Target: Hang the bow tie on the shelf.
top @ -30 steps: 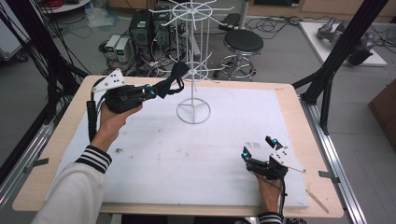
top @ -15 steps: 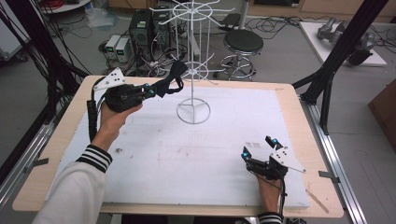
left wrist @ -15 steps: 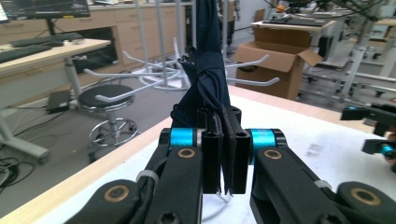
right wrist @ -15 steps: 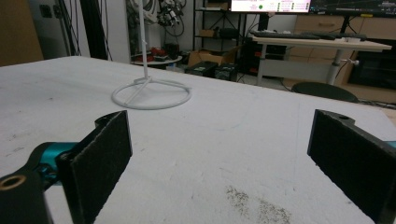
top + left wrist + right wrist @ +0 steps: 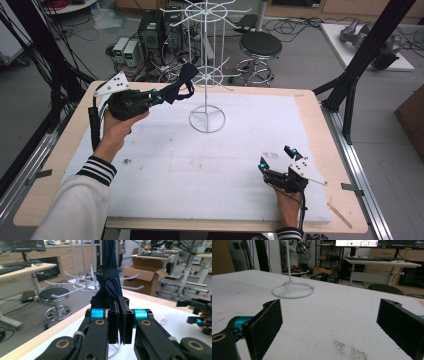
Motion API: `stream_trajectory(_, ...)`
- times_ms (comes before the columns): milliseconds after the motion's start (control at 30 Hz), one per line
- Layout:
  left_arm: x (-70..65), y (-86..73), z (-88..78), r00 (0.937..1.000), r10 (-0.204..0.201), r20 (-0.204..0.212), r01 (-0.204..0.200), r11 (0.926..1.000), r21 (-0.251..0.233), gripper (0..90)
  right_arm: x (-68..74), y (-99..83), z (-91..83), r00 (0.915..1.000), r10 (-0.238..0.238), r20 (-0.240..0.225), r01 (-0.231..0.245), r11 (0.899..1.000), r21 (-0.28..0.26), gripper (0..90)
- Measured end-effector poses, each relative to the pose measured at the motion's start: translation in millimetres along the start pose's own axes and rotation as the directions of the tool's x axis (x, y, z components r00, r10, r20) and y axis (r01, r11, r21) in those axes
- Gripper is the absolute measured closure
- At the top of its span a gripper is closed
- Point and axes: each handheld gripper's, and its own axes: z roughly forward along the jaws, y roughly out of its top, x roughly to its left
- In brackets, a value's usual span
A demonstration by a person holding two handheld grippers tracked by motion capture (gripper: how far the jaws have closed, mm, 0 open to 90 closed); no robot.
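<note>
A dark navy fabric band [image 5: 181, 86] hangs looped from my left gripper [image 5: 161, 96], which is shut on it above the table's far left, just left of the white wire hook rack [image 5: 206, 75]. In the left gripper view the band [image 5: 111, 277] rises from between the closed jaws of the left gripper [image 5: 119, 302], with the rack's hooks [image 5: 82, 286] close behind it. My right gripper [image 5: 276, 157] rests low near the table's front right, open with nothing between its pads. The right gripper view has that gripper [image 5: 329, 320] facing the rack's ring base [image 5: 293, 291] across bare white surface.
A white mat [image 5: 200, 165] covers the wooden table [image 5: 55, 165]. Black frame posts [image 5: 360, 65] stand at the table's far corners. A stool [image 5: 260, 47] and computer boxes [image 5: 150, 32] sit on the floor beyond the far edge. The right gripper [image 5: 197, 312] shows far right in the left gripper view.
</note>
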Motion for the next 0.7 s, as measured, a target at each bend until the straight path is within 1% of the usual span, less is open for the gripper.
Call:
stream_trajectory(100, -2.8, 2.8, -3.3, 0.9998, 0.013, 0.014, -0.013, 0.9999, -0.004, 86.8, -0.3, 0.0, 0.1, 1.0, -0.003, 0.001, 0.003, 1.0, -0.002, 5.5)
stream_trajectory(167, -5.2, 8.2, -10.1, 0.9995, 0.029, 0.015, -0.029, 0.9995, -0.014, 86.8, 0.1, 0.0, -0.1, 1.0, -0.001, 0.0, 0.001, 1.0, 0.002, 5.5)
stream_trajectory(200, -5.2, 8.2, -10.1, 0.9995, 0.029, 0.015, -0.029, 0.9995, -0.014, 86.8, 0.1, 0.1, -0.1, 1.0, -0.002, -0.001, 0.002, 1.0, 0.003, 5.5)
stream_trajectory(233, -5.2, 11.3, -14.5, 0.9995, 0.028, 0.011, -0.028, 0.9991, -0.032, 86.8, 0.2, 0.0, 0.0, 1.0, -0.002, 0.0, 0.002, 1.0, 0.002, 5.5)
stream_trajectory(267, -5.2, 11.3, -14.5, 0.9995, 0.028, 0.011, -0.028, 0.9991, -0.032, 86.8, 0.5, 0.1, 0.0, 1.0, 0.001, 0.002, -0.001, 1.0, 0.001, 5.5)
stream_trajectory(300, -4.5, 13.8, -18.6, 0.9995, 0.031, 0.005, -0.03, 0.9989, -0.035, 86.8, 0.5, 0.1, 0.0, 1.0, 0.001, 0.002, -0.001, 1.0, 0.001, 5.5)
stream_trajectory(333, -3.1, 16.4, -24.0, 0.9995, 0.031, -0.004, -0.031, 0.9984, -0.048, 86.8, 0.3, 0.0, 0.1, 1.0, -0.005, 0.002, 0.005, 1.0, 0.001, 5.5)
stream_trajectory(367, -3.1, 16.4, -24.0, 0.9995, 0.031, -0.004, -0.031, 0.9984, -0.048, 86.8, 0.4, 0.0, 0.1, 1.0, -0.005, 0.003, 0.005, 1.0, 0.001, 5.5)
stream_trajectory(467, -0.6, 18.9, -33.4, 0.9992, 0.031, -0.027, -0.032, 0.9981, -0.052, 86.8, 0.5, 0.0, 0.1, 1.0, -0.004, 0.003, 0.004, 1.0, 0.001, 5.5)
stream_trajectory(500, -0.6, 18.9, -33.4, 0.9992, 0.031, -0.027, -0.032, 0.9981, -0.052, 86.8, 0.4, 0.0, 0.1, 1.0, -0.005, 0.003, 0.005, 1.0, 0.001, 5.5)
stream_trajectory(600, 1.4, 21.4, -40.8, 0.9985, 0.035, -0.041, -0.037, 0.9971, -0.067, 86.8, 0.4, 0.1, 0.3, 1.0, -0.008, 0.002, 0.008, 1.0, -0.001, 5.5)
stream_trajectory(700, 2.2, 23.5, -42.9, 0.998, 0.035, -0.052, -0.039, 0.9969, -0.068, 86.8, 0.4, 0.1, 0.4, 1.0, -0.01, 0.002, 0.01, 1.0, -0.002, 5.5)
